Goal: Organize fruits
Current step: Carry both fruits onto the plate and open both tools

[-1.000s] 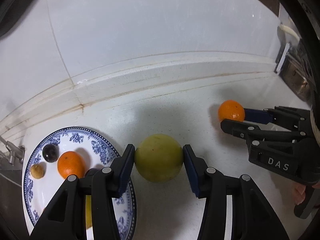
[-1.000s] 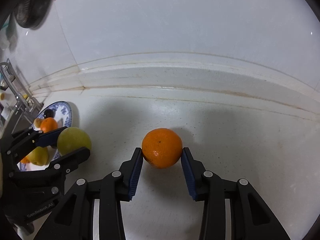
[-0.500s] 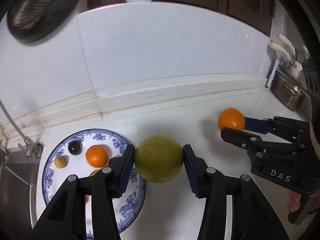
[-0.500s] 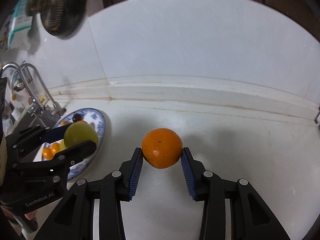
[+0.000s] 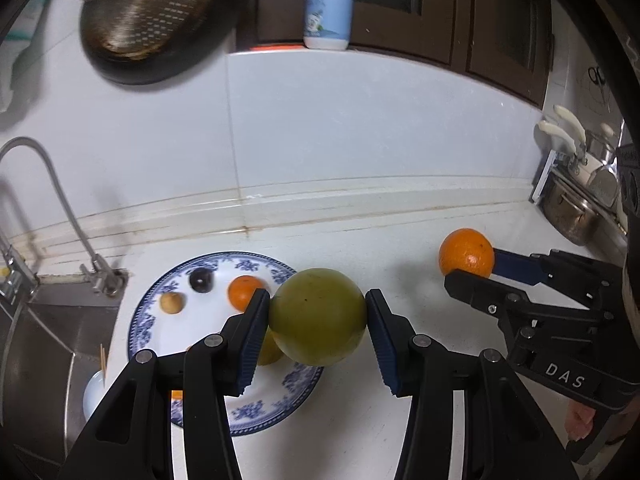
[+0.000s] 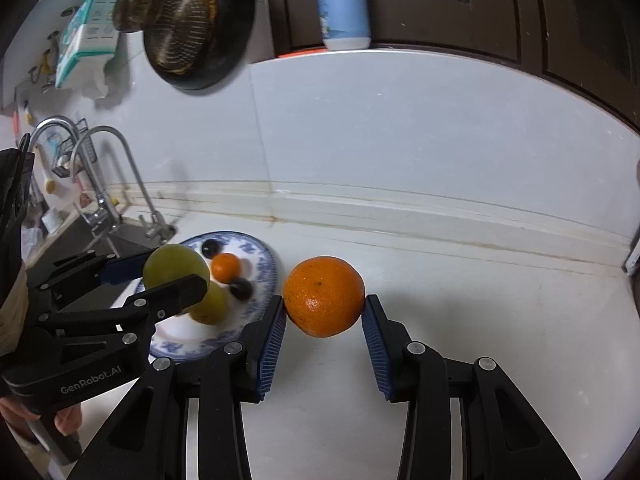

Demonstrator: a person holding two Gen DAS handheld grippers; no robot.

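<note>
Your left tongs (image 5: 318,316) are clamped on the green fruit (image 5: 318,316), held above the blue-patterned plate's (image 5: 256,412) right rim; the open plate centre lies toward ten o'clock, so this hand is nearer. Your right tongs (image 6: 324,316) grip the orange (image 6: 324,296) over the counter (image 6: 480,320), with the plate at nine o'clock.

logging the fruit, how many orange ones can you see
2, perhaps more: a big orange held in the right tool above the counter, a small orange on the plate. An orange sliver behind the left tool may be another.
</note>
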